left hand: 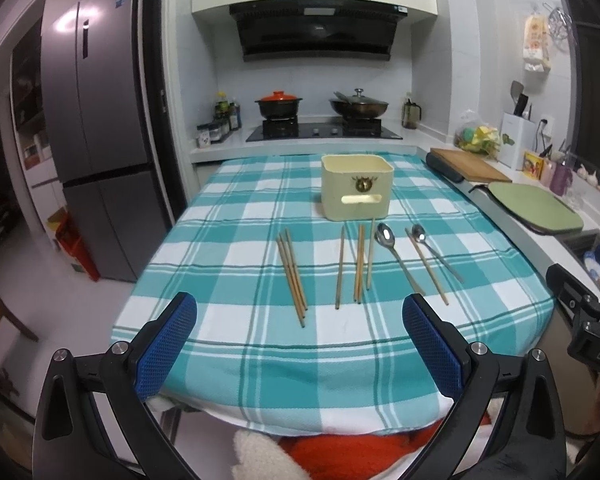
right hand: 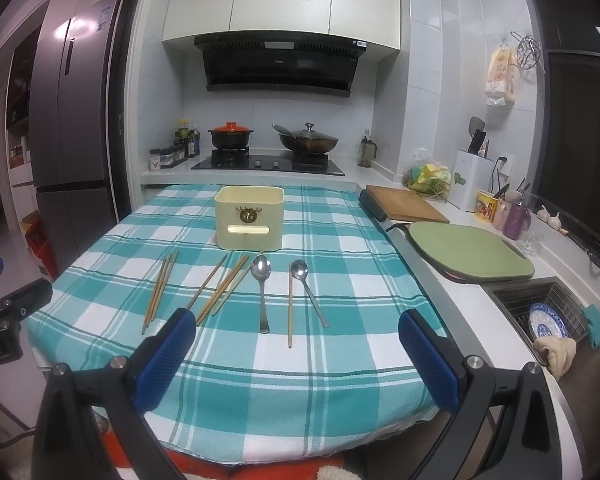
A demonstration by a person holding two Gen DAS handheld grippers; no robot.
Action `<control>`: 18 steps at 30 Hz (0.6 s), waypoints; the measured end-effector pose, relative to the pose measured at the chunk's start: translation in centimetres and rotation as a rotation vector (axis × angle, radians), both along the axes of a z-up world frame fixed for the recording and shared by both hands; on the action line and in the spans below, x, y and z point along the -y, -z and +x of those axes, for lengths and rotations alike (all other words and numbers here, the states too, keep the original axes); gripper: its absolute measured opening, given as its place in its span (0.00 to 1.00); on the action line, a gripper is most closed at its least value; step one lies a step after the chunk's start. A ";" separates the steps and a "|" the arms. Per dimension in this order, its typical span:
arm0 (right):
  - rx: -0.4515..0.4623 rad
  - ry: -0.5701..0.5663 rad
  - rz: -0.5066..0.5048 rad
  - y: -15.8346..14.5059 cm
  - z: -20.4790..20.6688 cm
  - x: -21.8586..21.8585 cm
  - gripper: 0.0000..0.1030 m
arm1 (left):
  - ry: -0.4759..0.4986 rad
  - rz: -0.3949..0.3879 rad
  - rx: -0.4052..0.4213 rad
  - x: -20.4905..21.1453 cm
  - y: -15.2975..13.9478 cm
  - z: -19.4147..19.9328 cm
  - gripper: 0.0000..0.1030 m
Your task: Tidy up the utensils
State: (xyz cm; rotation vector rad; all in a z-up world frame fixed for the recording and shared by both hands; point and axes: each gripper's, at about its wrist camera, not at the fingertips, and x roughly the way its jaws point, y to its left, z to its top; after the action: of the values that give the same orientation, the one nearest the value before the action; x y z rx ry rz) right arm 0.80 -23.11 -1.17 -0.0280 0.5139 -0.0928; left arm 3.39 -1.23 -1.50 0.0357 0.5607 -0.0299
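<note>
Above checked tablecloth (left hand: pixel 260 360), both tools (left hand: pixel 300 312) (right hand: pixel 298 326) wide, empty

The tablecloth (left hand: pixel 236 360) is woven cloth, matt with a fine rough weave. The chopsticks (left hand: pixel 292 276) look like pale matt wood; both spoons (right hand: pixel 262 280) are shiny metal. At centre frame, the cream container (left hand: pixel 356 188) appears smooth plastic. Gripper pads (right hand: pixel 168 360) show textured blue rubbery surfaces

Wooden chopsticks (left hand: pixel 292 276) and two steel spoons (left hand: pixel 396 256), loose, flat on table; cream holder (left hand: pixel 356 188) upright behind.
</note>
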 end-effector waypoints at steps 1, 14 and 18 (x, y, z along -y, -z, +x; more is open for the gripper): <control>0.001 -0.001 -0.001 0.0 0.1 0.1 1.00 | -0.003 -0.005 -0.003 -0.1 0.0 0.1 0.99; -0.033 0.030 -0.022 0.7 1.6 0.3 1.00 | 0.014 0.021 -0.081 0.2 1.4 2.5 1.00; -0.047 0.060 -0.052 1.2 2.1 0.4 1.00 | 0.027 -0.008 -0.106 -0.2 2.0 3.4 1.00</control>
State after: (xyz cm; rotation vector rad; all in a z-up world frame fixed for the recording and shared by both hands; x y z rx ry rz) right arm 2.89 -23.53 -2.33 -0.0662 0.5593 -0.1646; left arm 6.76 -1.00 -3.51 0.0337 0.6661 -0.0610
